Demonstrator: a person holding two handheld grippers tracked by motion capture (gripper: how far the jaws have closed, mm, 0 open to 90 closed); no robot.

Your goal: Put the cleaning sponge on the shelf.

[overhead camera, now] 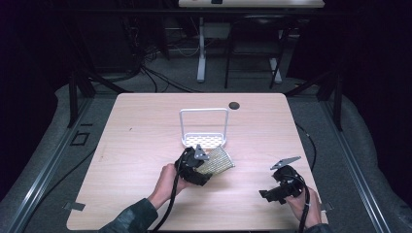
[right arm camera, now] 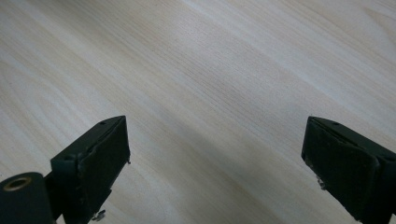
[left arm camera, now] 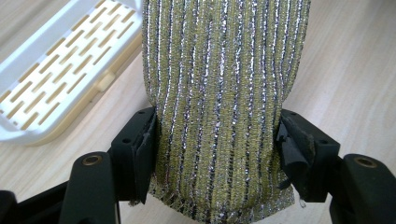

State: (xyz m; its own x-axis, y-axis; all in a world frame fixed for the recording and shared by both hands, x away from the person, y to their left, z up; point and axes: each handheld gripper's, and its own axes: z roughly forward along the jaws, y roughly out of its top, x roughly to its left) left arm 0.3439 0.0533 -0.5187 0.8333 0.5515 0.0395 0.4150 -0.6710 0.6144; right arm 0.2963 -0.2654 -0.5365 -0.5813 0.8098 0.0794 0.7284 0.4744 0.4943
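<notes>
Scouring pad clamped beside the rack

Forearms enter from the table's near edge in the high view, each hand around a black gripper. On the person's right, the right gripper [overhead camera: 272, 194] sits near the front right part of the wooden table [overhead camera: 145, 145], well apart from everything else; in the right gripper view its jaws stand wide apart over bare wood grain with nothing between them. The left hand [overhead camera: 167, 182] holds the left gripper [overhead camera: 206, 167] closer to the table's middle. In the left gripper view its two jaws press against both sides of a gold-and-silver striped scouring pad [left arm camera: 219, 93], which bulges between them and stretches forward over the table. From above, the pad [overhead camera: 217, 160] lies tilted just in front of the near right corner of a small white slotted rack [overhead camera: 204, 141] with a tall hoop handle. Beyond the rack, a dark round grommet [overhead camera: 234, 105] marks the table's far edge
</notes>
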